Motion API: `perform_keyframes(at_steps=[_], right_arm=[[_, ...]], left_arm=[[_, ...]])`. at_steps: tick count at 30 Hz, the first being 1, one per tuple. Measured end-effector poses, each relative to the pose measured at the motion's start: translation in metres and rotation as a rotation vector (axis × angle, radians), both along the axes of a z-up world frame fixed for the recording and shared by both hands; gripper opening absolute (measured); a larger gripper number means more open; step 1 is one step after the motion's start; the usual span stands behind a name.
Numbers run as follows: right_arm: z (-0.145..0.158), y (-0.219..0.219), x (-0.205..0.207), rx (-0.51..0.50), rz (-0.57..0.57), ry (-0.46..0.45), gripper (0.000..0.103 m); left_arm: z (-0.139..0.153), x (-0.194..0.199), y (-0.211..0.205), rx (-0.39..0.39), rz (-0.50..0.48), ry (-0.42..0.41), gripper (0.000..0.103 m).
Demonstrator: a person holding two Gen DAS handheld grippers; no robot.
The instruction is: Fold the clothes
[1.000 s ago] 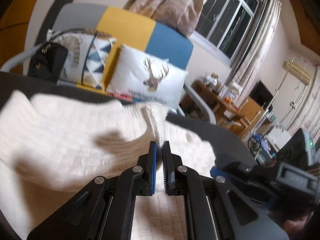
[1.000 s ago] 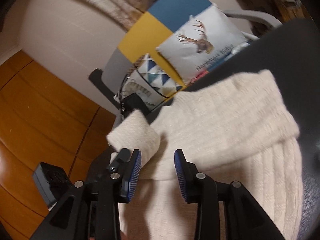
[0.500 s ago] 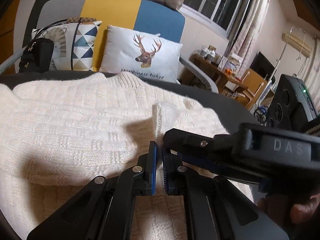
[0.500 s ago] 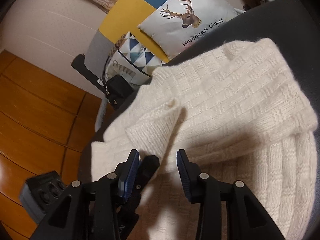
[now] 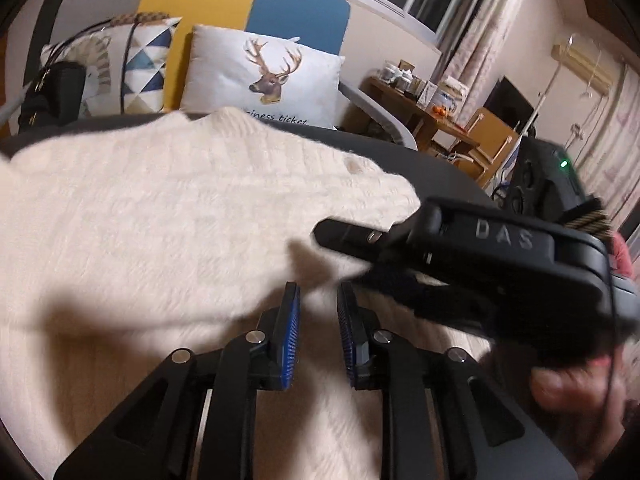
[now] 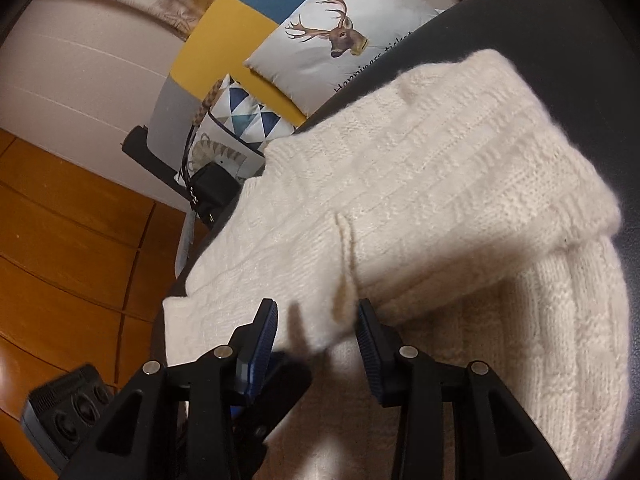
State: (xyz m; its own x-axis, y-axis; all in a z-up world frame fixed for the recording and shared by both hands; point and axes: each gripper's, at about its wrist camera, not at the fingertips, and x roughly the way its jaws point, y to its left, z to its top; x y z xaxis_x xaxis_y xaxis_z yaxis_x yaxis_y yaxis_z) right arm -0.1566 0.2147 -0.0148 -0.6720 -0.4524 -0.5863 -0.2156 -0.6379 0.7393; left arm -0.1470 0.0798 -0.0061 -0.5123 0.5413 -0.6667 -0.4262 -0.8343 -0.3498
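Between the blue pads of the left hand-held gripper [image 5: 318, 322], now spread and pinching nothing, where half a second ago pressed together on knit; released, then; beside it, crossing from the right, the right hand-held gripper [image 6: 318, 330], likewise spread wide with only loose wool between the pads, as wide as a second ago; beyond both, the cream knitted sweater [image 6: 440, 184] lying on the dark tabletop [image 6: 560, 40], its upper part doubled over the lower so that a thick folded edge runs across the body; sleeve end [image 6: 256, 300] laid flat over the fold just ahead of the right pads, no longer lifted as one second back; so one fold set down and let go, by the look of it; whether further folds to come or the garment already at its final shape, not settled by these views; farther off, deer cushion [image 5: 268, 76] and triangle-patterned cushion [image 5: 136, 68] against the yellow-and-blue sofa back [image 5: 248, 0].
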Motion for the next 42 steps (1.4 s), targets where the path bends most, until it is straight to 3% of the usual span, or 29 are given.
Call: perform_keyframes(at_steps=[2,5,14,20,23,26,30,33,39,42], right_arm=[[0.001,-0.001,0.0,0.021,0.0,0.011,0.034],[0.004,-0.003,0.0,0.057,0.011,0.031,0.007],[0.076,-0.01,-0.012,0.15,0.048,0.175,0.007],[0.125,-0.013,-0.02,0.212,0.065,0.267,0.007],[0.134,-0.006,-0.025,0.232,0.045,0.27,0.007],[0.128,0.003,-0.028,0.24,0.032,0.245,0.007],[0.098,0.015,-0.03,0.257,0.015,0.17,0.007],[0.071,0.026,-0.031,0.246,0.002,0.105,0.007],[0.02,0.039,-0.032,0.266,0.003,-0.014,0.007],[0.003,0.042,-0.029,0.271,0.009,-0.029,0.007]], left_arm=[[0.0,0.006,-0.019,0.016,0.017,-0.011,0.021],[0.0,0.013,-0.043,0.02,0.031,-0.019,0.021],[-0.005,0.001,-0.121,0.143,0.199,-0.059,0.021],[-0.008,-0.028,-0.158,0.087,0.289,-0.064,0.022],[-0.007,-0.042,-0.18,0.086,0.36,-0.074,0.022],[-0.006,-0.049,-0.197,0.078,0.424,-0.055,0.022],[-0.011,-0.045,-0.206,0.079,0.448,-0.056,0.022],[-0.018,-0.037,-0.208,0.019,0.459,-0.042,0.021],[-0.016,-0.03,-0.215,0.054,0.478,-0.059,0.022],[0.004,-0.024,-0.198,0.034,0.433,0.034,0.022]])
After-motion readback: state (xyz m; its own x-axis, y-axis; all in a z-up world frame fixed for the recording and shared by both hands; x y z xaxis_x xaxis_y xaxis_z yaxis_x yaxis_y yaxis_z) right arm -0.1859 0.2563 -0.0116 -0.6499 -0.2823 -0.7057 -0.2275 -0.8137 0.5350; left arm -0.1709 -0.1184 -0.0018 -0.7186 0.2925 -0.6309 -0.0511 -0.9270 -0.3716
